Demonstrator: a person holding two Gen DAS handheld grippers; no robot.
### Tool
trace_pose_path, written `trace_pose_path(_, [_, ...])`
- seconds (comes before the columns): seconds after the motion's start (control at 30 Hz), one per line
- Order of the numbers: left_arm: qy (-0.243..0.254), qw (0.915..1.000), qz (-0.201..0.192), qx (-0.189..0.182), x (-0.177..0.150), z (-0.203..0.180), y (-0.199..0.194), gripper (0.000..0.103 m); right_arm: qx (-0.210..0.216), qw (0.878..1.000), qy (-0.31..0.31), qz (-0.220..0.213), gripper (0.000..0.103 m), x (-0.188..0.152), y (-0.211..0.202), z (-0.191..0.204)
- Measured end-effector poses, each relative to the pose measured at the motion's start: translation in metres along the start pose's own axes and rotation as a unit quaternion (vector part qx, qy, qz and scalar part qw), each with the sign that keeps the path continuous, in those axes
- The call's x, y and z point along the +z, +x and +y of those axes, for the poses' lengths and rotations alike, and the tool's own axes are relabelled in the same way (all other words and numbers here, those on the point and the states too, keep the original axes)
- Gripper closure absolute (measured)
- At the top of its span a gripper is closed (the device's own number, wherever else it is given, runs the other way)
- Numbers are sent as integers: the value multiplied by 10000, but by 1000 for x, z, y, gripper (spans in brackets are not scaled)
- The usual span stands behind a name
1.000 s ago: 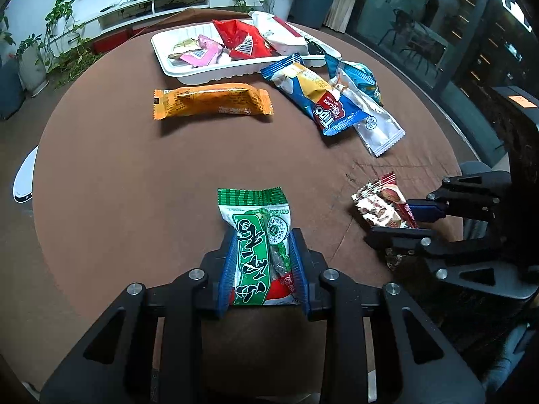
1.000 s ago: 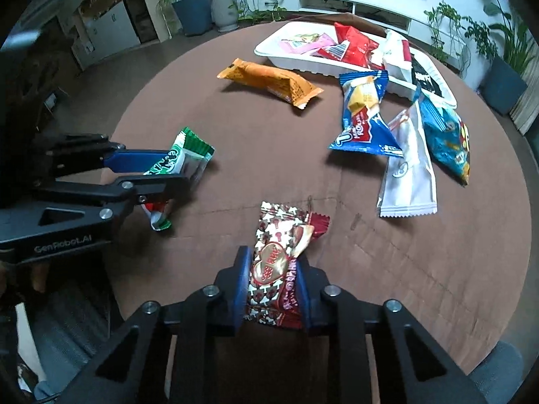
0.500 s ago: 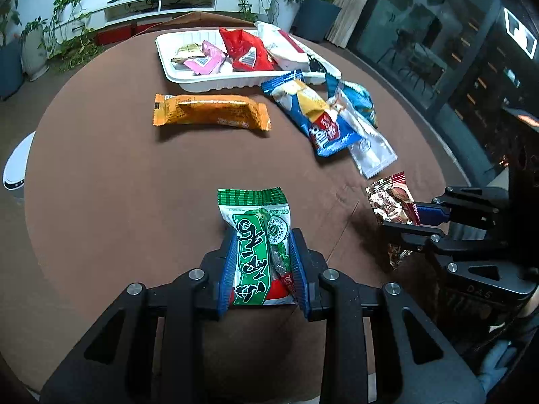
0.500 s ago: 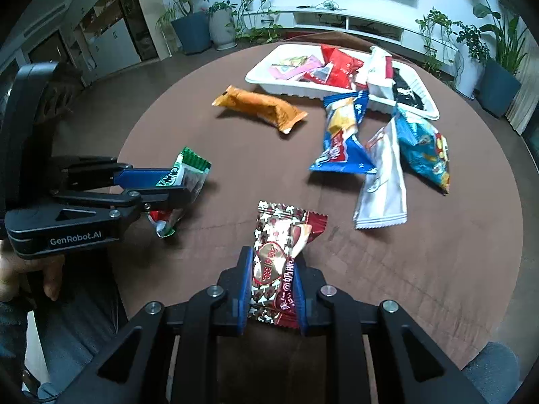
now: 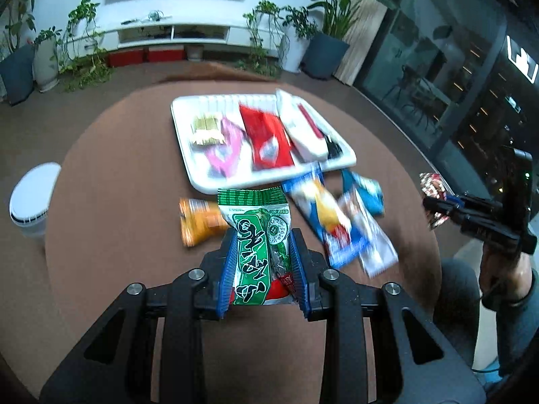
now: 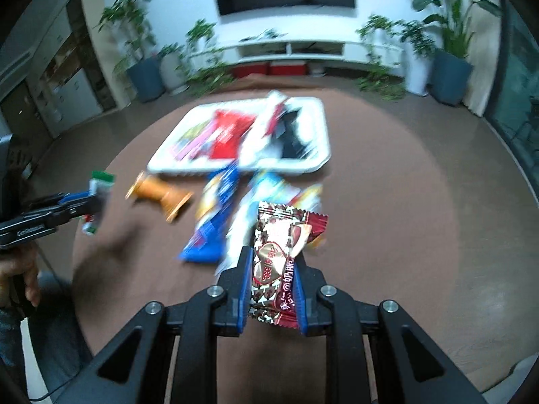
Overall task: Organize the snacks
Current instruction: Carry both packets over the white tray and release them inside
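**A:** Your left gripper (image 5: 262,262) has its jaws clamped on the green crinkly foil snack packet (image 5: 257,245), and your right gripper (image 6: 273,286) is pinched on the brown-and-red foil chocolate wrapper (image 6: 281,262). Both packets were down on the brown round bench (image 5: 118,202) a second ago; now they're up in the air.

**B:** So you've swung toward the white plastic tray (image 5: 205,185)?

**A:** Yep, it looks nearer in both views now. Dropping them in looks like your next step.
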State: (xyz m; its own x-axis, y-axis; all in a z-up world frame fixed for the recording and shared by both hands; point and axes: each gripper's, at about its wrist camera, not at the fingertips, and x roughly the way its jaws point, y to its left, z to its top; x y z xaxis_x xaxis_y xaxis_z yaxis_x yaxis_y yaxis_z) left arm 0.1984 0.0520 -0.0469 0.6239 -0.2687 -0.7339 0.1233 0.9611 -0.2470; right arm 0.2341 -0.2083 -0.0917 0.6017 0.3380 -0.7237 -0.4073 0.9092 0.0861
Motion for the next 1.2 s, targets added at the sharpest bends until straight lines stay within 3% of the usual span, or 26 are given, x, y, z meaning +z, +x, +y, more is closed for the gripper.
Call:
trace_pose_path(0.23, [-30, 9996, -211, 160, 74, 15, 21, 75, 143, 9995, 196, -224, 79, 81, 25, -40])
trace_pose_path(0.53, [-12, 9991, -79, 412, 137, 26, 81, 75, 738, 9965, -400, -51, 79, 158, 89, 19])
trace_pose_path(0.77, [51, 9988, 188, 446, 137, 28, 132, 75, 641, 9950, -692, 337, 79, 173, 144, 51])
trace_pose_path(1.1, [268, 9973, 444, 525, 123, 29, 178, 73, 302, 9933, -810, 770, 79, 163, 192, 54])
trace_pose_path(1.2, [334, 9970, 456, 523, 125, 27, 190, 64, 292, 9938, -756, 760, 77, 162, 194, 51])
